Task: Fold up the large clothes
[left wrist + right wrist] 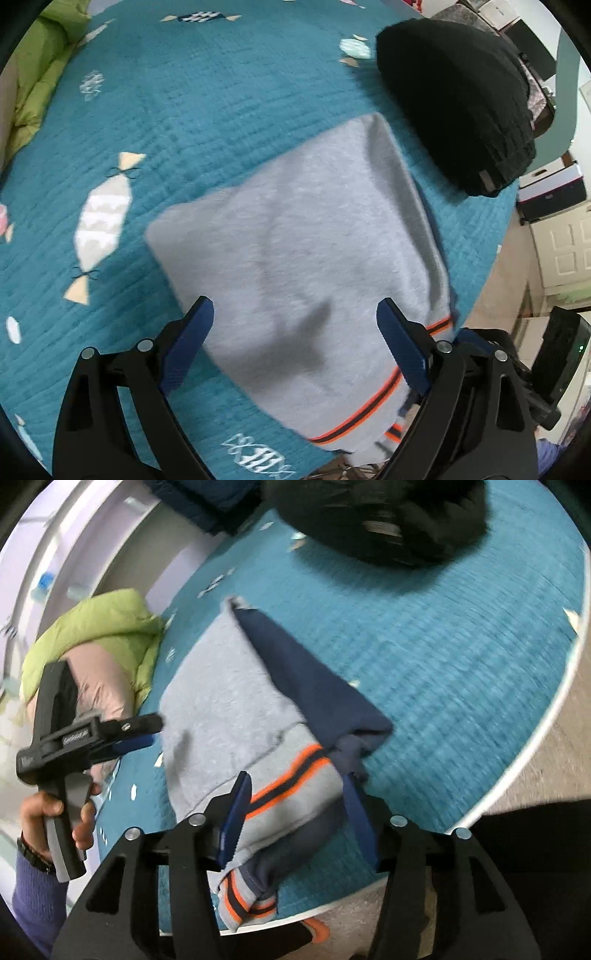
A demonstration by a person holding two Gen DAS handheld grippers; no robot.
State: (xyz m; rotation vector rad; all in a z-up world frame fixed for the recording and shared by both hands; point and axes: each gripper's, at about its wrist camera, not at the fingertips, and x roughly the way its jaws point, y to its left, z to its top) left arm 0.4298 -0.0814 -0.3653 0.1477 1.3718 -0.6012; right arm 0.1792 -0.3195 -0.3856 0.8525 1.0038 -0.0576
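Teal quilted bedspread [221,110] printed with pale candy shapes, spread across the whole bed. Black knitted hat [454,107] resting on the bedspread near its far right edge, with a small tag at the brim; green puffy jacket [107,627] with a pink lining bunched at the far left edge against a white wall. Off the right edge, white cabinet doors [565,247] and stacked boxes [550,192] on the floor.
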